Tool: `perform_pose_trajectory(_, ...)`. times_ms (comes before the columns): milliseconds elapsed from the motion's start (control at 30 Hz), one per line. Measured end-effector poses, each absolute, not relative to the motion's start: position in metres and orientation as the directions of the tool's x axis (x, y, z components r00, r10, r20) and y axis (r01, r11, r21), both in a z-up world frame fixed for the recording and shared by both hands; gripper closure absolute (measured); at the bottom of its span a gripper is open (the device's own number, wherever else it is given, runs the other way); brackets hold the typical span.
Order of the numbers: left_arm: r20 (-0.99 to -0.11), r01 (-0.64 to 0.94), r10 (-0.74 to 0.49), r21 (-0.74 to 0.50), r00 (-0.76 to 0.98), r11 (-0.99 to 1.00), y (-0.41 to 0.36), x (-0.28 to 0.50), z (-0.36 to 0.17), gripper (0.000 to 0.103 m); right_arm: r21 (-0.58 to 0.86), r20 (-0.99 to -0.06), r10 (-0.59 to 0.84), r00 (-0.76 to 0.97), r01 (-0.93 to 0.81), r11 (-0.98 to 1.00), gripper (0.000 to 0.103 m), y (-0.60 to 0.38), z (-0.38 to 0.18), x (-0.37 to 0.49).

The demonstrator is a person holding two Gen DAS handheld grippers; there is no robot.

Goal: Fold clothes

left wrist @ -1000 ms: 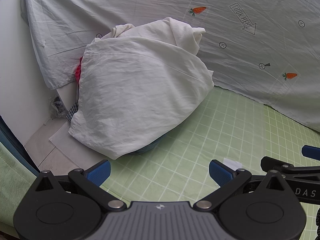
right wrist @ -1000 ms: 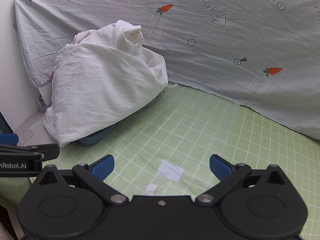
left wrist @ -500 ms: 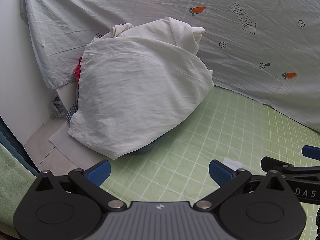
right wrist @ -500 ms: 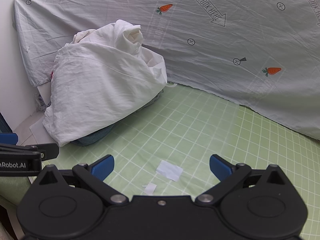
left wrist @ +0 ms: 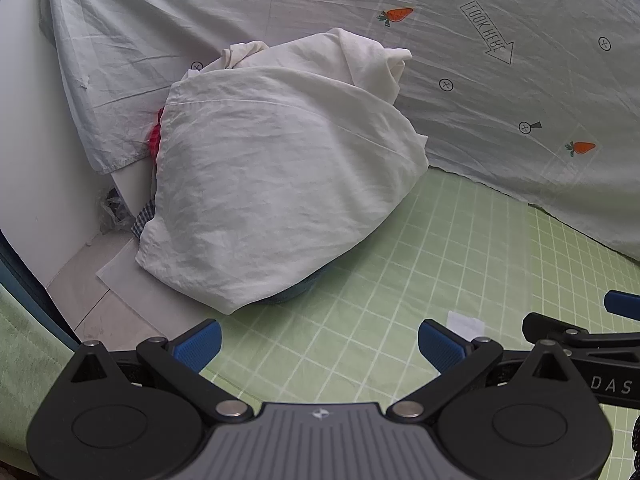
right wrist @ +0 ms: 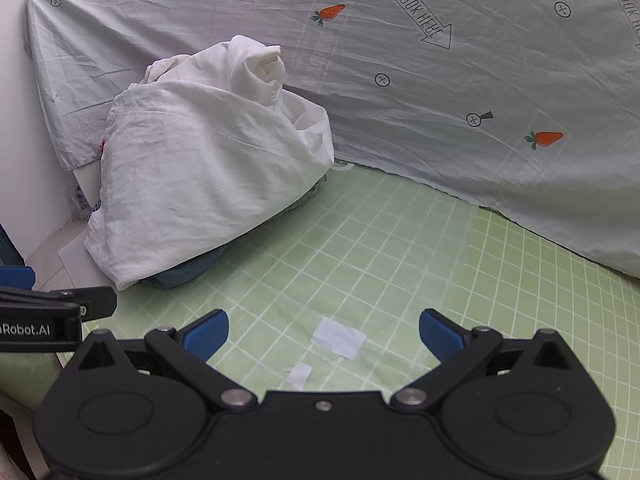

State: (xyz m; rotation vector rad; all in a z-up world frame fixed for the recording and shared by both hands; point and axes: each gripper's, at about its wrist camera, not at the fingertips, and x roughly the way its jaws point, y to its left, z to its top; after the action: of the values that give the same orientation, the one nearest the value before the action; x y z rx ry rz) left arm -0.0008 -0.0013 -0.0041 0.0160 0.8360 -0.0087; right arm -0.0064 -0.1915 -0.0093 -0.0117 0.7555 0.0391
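Observation:
A heap of clothes sits at the back left of the green grid mat [left wrist: 460, 264], topped by a crumpled white garment [left wrist: 280, 184] [right wrist: 200, 176]. Blue denim [right wrist: 188, 272] pokes out under its front edge, and a bit of red fabric [left wrist: 155, 140] and checked cloth [left wrist: 145, 216] show at its left side. My left gripper [left wrist: 318, 342] hovers open over the mat, short of the heap, holding nothing. My right gripper [right wrist: 322, 330] is open too, empty, over the mat to the right of the heap; one of its fingers [left wrist: 622, 303] shows at the left wrist view's right edge.
A pale sheet printed with carrots and arrows [right wrist: 460, 80] hangs behind the mat as a backdrop. Two white paper scraps [right wrist: 339, 337] [right wrist: 298, 374] lie on the mat between the right gripper's fingers. Left of the mat are a white wall [left wrist: 36, 168] and tiled floor [left wrist: 80, 292].

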Motion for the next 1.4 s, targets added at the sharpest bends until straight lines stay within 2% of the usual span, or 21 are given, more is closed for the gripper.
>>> perform_pose_trajectory(467,-0.82,-0.066,0.037,-0.001,0.571,0.998,0.017,0.032,-0.026,0.0,-0.049,-0.718,-0.008,0.696,-0.039,0.998,0.0,-0.194,-0.025,0.017)
perform_pose_trajectory(600,-0.852,-0.144,0.094,0.022,0.515,0.989,0.035,0.062,-0.038,0.0,-0.106,-0.73,-0.027,0.683,-0.074,0.992,0.0,-0.196,-0.032,0.055)
perform_pose_trajectory(800,-0.878,-0.244,0.145,0.033,0.456,0.969,0.063,0.113,-0.053,0.0,-0.107,-0.733,0.008,0.68,-0.126,0.986,0.002,-0.212,-0.021,0.139)
perform_pose_trajectory(1033,-0.893,-0.324,0.174,0.034,0.415,0.945,0.087,0.163,-0.064,0.0,-0.091,-0.651,0.1,0.753,-0.208,0.974,0.007,-0.202,0.033,0.246)
perform_pose_trajectory(1133,-0.903,-0.35,0.179,0.034,0.39,0.936,0.092,0.181,-0.071,0.0,-0.021,-0.643,0.191,0.742,-0.266,0.964,0.012,-0.185,0.051,0.279)
perform_pose_trajectory(1300,-0.918,-0.367,0.175,0.034,0.357,0.93,0.097,0.2,-0.082,0.0,0.148,-0.641,0.366,0.674,-0.359,0.921,0.022,-0.164,0.062,0.292)
perform_pose_trajectory(1400,-0.919,-0.362,0.171,0.034,0.355,0.931,0.098,0.204,-0.085,0.0,0.127,-0.627,0.373,0.683,-0.383,0.915,0.027,-0.155,0.063,0.282)
